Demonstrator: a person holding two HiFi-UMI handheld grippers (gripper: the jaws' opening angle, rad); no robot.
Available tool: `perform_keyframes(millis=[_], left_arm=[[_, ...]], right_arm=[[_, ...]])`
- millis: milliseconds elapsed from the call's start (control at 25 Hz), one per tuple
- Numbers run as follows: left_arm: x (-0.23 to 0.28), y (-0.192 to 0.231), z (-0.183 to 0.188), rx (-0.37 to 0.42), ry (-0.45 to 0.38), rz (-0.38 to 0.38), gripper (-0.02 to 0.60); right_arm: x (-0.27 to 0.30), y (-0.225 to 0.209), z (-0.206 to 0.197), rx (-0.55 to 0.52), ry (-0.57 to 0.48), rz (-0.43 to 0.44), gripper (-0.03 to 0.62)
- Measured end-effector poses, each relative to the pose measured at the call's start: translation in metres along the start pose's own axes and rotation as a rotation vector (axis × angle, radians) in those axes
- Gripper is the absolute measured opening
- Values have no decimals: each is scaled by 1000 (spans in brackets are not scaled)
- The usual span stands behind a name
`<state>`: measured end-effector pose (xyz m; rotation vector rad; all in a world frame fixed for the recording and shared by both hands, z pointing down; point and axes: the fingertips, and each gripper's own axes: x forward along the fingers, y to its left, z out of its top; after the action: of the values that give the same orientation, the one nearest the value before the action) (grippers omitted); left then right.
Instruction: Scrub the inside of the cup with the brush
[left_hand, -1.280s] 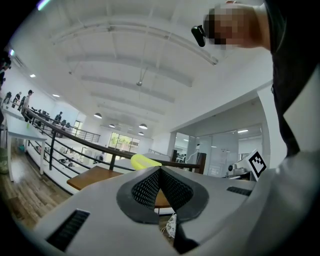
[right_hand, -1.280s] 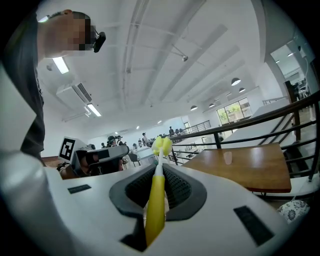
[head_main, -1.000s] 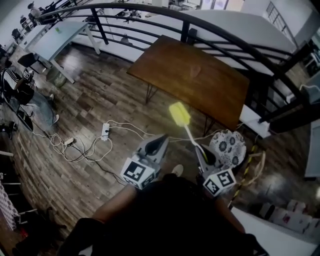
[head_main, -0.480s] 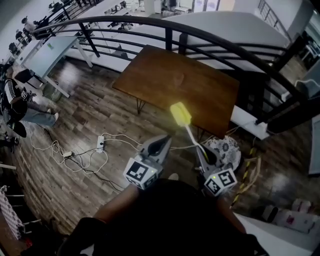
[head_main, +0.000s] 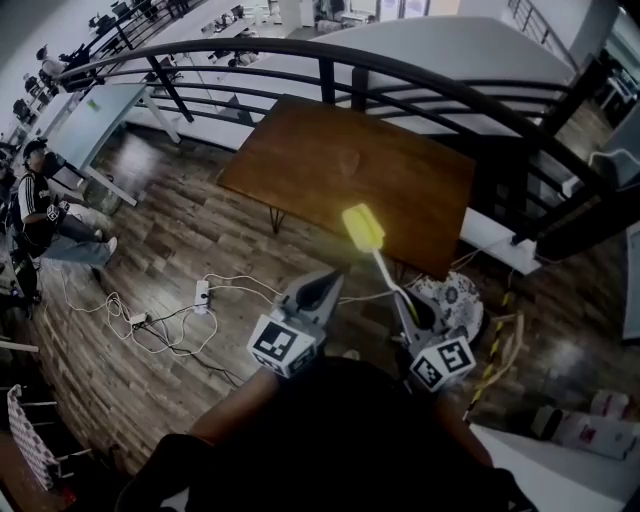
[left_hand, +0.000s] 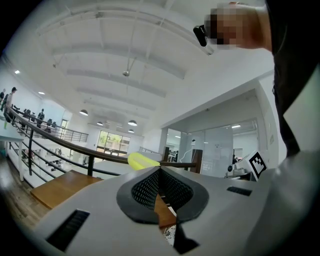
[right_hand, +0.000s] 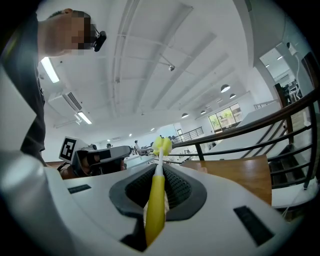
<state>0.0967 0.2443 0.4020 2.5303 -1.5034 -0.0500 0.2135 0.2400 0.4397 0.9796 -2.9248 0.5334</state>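
Head cam looks steeply down on bench (head_main: 400, 190); cams on left hand-held gripper (head_main: 328, 279) & right hand-held gripper (head_main: 405, 304) face level, sharing it.

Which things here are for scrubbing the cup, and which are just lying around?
For the job: yellow brush, held in the right claw; left claw, shut, empty; brown table, with a faint shape that may be the cup.
Just lying about: power strip and cables; round patterned thing; railing.

Wood, metal and plastic surfaces
The table (head_main: 400, 180) is smooth brown wood, the floor (head_main: 170, 210) glossy planks, the railing (head_main: 420, 72) dark metal; brush (head_main: 362, 228) head yellow sponge, handle smooth plastic; left gripper (left_hand: 160, 171) matt grey plastic
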Motion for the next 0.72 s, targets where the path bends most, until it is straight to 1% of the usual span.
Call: perform_keyframes(millis=[200,320,480,720], left_arm=[[13,14,4,12,-15,-23,-3],[21,26,5,5,-1,-40,-3],[25,61,13,-4,-6,-55,-3],[37,114,37,20,-11,-102,-3]], right_arm=[[14,-5,6,-3,-8,-13,44],[29,-12,8,3,-10,-30,44],[61,-8,14,-4,-14,-45,44],[117,-4,32,-9,-40,-83,44]])
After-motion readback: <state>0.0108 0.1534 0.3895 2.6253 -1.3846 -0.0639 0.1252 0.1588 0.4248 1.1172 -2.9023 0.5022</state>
